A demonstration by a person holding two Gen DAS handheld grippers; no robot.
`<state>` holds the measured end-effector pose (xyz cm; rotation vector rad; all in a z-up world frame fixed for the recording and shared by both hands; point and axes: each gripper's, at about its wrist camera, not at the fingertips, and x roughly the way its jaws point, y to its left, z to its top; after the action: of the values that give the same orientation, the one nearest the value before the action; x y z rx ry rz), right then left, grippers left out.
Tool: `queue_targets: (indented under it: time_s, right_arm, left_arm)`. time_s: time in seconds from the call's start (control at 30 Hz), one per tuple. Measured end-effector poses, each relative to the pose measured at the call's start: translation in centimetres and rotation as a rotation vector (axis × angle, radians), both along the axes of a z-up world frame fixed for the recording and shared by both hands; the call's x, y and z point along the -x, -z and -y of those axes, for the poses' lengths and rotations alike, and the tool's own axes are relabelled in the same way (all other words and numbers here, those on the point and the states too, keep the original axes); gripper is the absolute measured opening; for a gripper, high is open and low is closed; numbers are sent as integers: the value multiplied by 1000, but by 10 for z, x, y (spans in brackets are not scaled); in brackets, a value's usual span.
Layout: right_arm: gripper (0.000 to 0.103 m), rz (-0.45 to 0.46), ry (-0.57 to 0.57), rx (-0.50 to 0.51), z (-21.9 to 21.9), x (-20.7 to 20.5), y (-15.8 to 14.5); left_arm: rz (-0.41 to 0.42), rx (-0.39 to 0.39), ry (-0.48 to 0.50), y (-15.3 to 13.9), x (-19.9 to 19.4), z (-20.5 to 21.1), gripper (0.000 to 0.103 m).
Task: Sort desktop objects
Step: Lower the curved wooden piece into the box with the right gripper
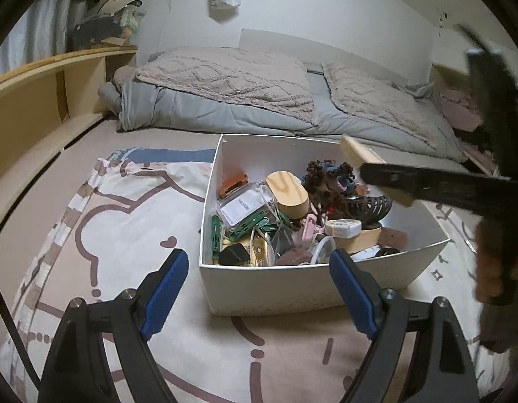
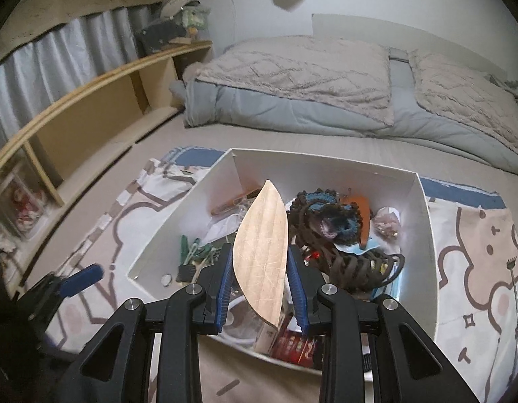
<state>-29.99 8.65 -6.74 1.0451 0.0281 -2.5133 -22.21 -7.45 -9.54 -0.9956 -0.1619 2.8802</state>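
Note:
A white box [image 1: 275,288] full of small items sits on a patterned cloth [image 1: 131,221]; it also shows in the right wrist view [image 2: 423,235]. In the right wrist view my right gripper [image 2: 260,285] is shut on a leaf-shaped wooden piece [image 2: 262,252], held above the box. In the left wrist view the same gripper comes in from the right with the wooden piece [image 1: 359,158] over the box. My left gripper [image 1: 259,288] is open and empty, just in front of the box's near wall. Inside lie a wooden oval box [image 1: 289,194], green clips [image 1: 218,235], dark scrunchies [image 2: 326,221] and a black hair claw [image 2: 356,268].
A folded grey and beige duvet [image 1: 245,90] lies behind the box. A wooden shelf unit [image 1: 40,100] runs along the left. A thin back scratcher [image 2: 516,302] lies on the cloth right of the box. My left gripper's blue fingertip [image 2: 81,277] shows at left in the right wrist view.

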Motion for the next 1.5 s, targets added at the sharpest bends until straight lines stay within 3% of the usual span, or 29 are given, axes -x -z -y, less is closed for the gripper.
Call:
queue_targets:
  time_s: [0.23,0.47,0.67,0.87,1.23,1.27,1.3,1.33,1.5]
  right_arm:
    - [32,91,54,50,14,20,21]
    - [32,111,-50,6,42,22,28]
    - [32,125,-135,26,58,21,28]
    - [32,114,-231,-44,79,21,35]
    - [32,143,-219,-56,100,24,46]
    - [36,148,-198,-64,101,25,47]
    - [66,143,-186,-63,101,26,47]
    - [103,134,-174,-54,100,26,46]
    - [103,102,-132,-19,95,26,43]
  left_arm:
    - [-39,-6,-15,-11,-10,13,86]
    - [-42,-27,-76,-11,-18,37,86]
    - [-32,-62,-103,-8,-21,49,86]
    - [-38,-102,-133,-9,-26,61,86]
    - [-42,-116,-179,-9,-27,78,86]
    - [-40,-118,-182,-8,-26,80,86]
    - [-38,-119,-184,-8,-26,80,86]
    - [-37,-119,-186,-7,-26,81,86]
    - [-38,-119,-184,-7,-26,82,86]
